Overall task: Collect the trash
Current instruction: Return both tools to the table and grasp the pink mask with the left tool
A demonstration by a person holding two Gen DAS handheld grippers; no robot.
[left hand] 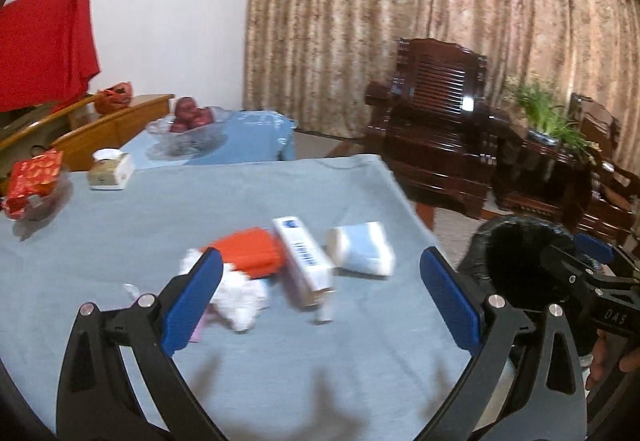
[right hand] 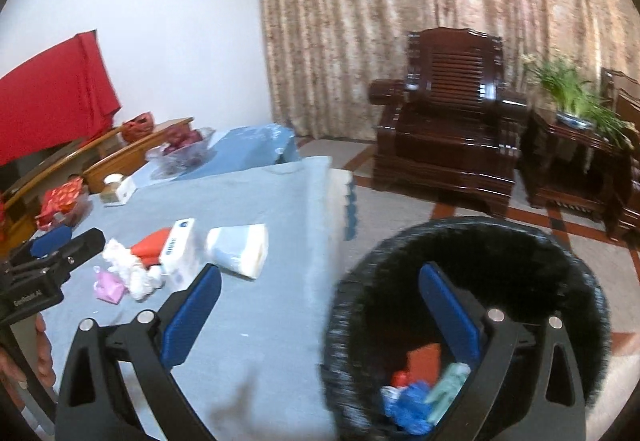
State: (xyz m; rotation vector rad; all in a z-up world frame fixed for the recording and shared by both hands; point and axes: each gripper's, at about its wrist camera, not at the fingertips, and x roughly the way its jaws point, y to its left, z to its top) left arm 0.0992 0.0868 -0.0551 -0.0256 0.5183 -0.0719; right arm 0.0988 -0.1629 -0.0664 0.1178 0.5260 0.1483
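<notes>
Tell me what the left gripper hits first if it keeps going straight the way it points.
Probably the white-and-blue box on the table, beside the crumpled white tissue; the open left gripper holds nothing, though blur leaves depth uncertain.

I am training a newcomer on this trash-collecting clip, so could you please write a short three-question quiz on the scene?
1. True or false: the left gripper holds a piece of trash.
2. Where does the black bin stand: A on the table, B on the floor beside the table, C on the armchair?
3. Which thing in the pile lies nearest the table's right edge?

Key
1. False; both it and the right gripper are open and empty.
2. B.
3. The tissue pack, right of the white box.
</notes>
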